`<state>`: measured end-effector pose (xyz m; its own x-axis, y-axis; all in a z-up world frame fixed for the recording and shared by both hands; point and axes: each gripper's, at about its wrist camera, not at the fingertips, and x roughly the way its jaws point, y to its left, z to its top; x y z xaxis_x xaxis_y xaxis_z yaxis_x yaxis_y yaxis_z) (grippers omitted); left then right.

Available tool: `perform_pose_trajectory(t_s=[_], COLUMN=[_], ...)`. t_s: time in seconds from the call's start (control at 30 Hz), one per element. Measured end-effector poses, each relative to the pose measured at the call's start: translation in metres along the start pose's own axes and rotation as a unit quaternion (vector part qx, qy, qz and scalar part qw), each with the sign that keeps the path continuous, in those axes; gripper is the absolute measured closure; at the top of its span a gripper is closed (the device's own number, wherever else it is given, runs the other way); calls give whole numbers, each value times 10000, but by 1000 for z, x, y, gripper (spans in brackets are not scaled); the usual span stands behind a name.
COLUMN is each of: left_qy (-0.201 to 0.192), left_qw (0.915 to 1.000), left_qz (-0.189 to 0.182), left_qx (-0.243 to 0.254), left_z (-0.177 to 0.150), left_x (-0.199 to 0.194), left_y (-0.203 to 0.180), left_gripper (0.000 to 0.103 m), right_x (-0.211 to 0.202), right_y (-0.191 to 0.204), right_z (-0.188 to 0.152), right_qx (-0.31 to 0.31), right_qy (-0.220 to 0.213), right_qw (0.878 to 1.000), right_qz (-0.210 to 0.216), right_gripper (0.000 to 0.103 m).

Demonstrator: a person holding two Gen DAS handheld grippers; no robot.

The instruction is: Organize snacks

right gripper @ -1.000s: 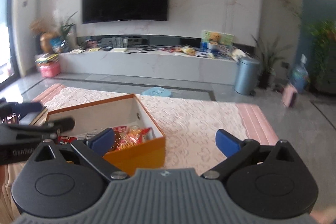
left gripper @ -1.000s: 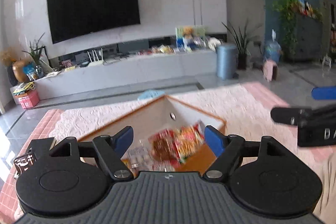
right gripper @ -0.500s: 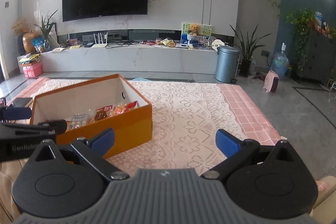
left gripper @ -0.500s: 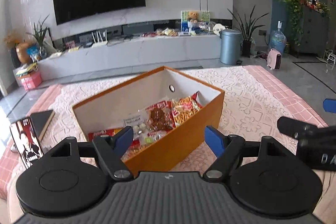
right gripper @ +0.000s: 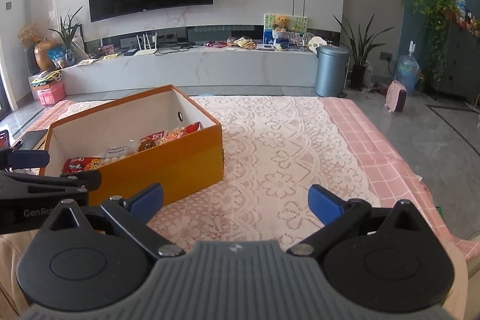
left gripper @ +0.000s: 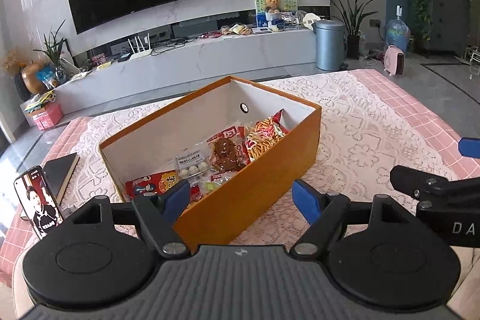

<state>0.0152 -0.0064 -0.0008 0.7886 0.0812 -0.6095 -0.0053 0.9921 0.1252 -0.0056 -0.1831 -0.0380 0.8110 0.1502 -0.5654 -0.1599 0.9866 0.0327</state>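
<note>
Snack packets (left gripper: 228,152) lie gathered in the orange box (left gripper: 252,200) on the desk (right gripper: 285,158) — contained, likely sorted. Left hand-held gripper (left gripper: 241,197) and right hand-held gripper (right gripper: 235,201) hover wide apart, empty — nothing left to carry.

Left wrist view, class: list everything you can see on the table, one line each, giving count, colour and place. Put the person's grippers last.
Box: one, orange outside, white inside, open, centre of table.
Snack packets: several, mostly red and clear, lying inside the box; exact count unclear.
Lace cloth: one, white, over a pink checked tablecloth.
Phone: one, screen lit, propped upright at the left edge.
Book: one, dark, flat behind the phone.
Left gripper: one, black with blue pads, open, at the box's near corner.
Right gripper: one, same colours, open, over bare lace.
</note>
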Motion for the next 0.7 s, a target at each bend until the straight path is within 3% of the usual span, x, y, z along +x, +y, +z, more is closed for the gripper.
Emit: perform_pose_trajectory(t_s=[0.7], left_qy=[44], left_qw=[10000], left_qz=[-66], left_qx=[9], left_z=[1], left_x=[-1], left_y=[1], left_gripper=[13], right_x=[5], right_y=[-3], right_z=[-1], right_qx=[56], right_qy=[82], right_qw=[9999], right_qz=[47], right_gripper=[4])
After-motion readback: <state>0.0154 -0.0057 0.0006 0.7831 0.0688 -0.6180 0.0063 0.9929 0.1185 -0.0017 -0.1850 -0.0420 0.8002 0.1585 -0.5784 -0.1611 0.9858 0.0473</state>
